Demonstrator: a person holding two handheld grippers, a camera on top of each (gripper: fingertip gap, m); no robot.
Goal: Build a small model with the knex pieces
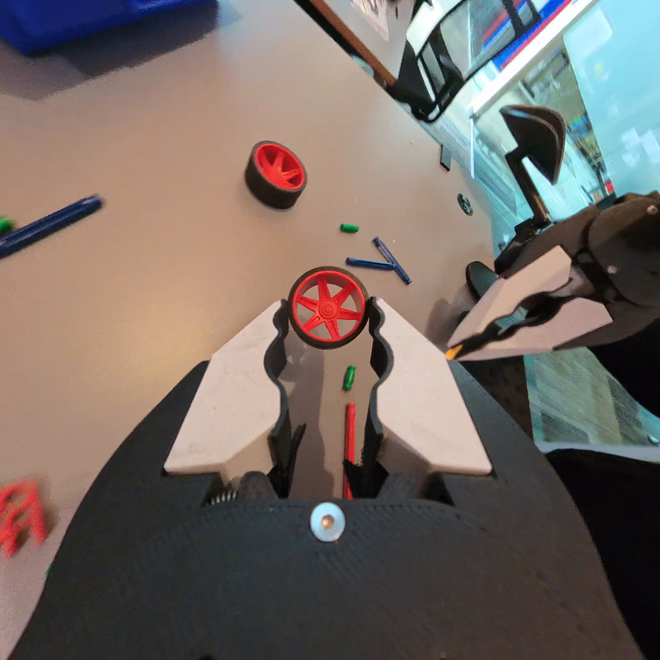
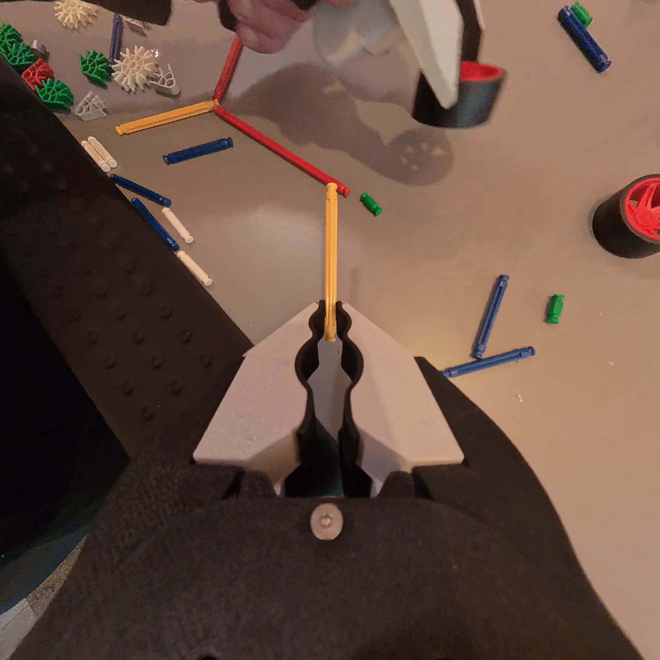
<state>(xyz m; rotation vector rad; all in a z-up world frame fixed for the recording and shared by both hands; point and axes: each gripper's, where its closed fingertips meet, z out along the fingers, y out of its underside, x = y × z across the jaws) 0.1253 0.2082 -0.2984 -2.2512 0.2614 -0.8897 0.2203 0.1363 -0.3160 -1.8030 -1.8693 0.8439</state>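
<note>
Left gripper (image 1: pixel 328 310) clamped across a small wheel (image 1: pixel 328 313), red spoked hub, black tyre, held at the fingertips with the hub face toward the camera and lifted clear of the grey table (image 1: pixel 171 278). Right gripper (image 2: pixel 331 306) pinched nearly closed on the near end of a yellow rod (image 2: pixel 331 260); rod runs straight out from the tips.

Taking the held wheel as landmark: second wheel (image 1: pixel 275 178) lies on the table beyond it and to its left; a green peg (image 1: pixel 349 228) and two crossed blue rods (image 1: pixel 384 262) sit just past it on the right; another green peg (image 1: pixel 349 377) and a red rod (image 1: pixel 350 443) are on the table below it, between the fingers.

Judgement: grip on the tyre is near the tips only, so squeeze steady and keep the hub square; the rod is held by one end, so move it slowly to stop it swinging.
</note>
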